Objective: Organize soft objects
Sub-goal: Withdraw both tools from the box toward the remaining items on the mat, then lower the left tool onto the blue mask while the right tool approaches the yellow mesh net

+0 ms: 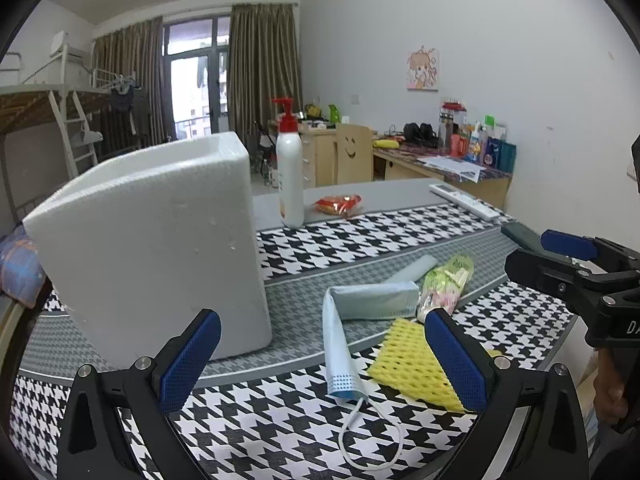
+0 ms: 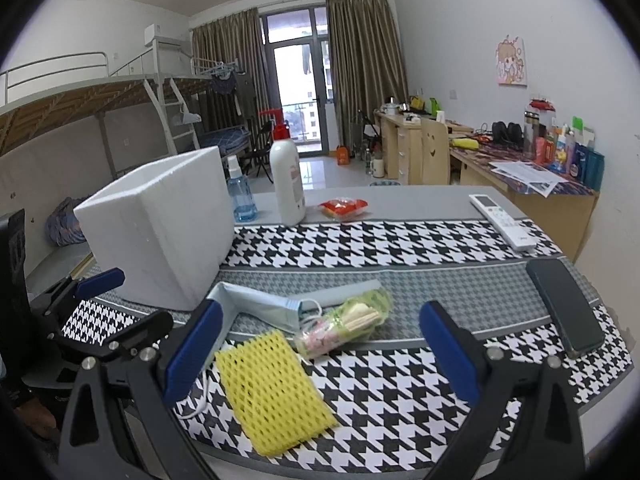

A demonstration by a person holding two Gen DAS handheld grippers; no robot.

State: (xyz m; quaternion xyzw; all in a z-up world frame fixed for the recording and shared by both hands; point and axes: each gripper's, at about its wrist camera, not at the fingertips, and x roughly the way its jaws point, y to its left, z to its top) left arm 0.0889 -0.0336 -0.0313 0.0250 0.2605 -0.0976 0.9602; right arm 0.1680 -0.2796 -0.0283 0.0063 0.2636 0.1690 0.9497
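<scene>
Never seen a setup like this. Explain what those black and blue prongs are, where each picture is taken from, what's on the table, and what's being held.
The prongs are hand-held two-finger grippers, one in each of a person's hands, each with a camera looking along its fingers. One picture is from the left gripper, the other from the right gripper. Both are open and hold nothing. On the houndstooth tablecloth lie a yellow foam net, blue face masks, a clear packet of small items, a white foam box, a pump bottle, a red snack packet, a remote control and a phone.
</scene>
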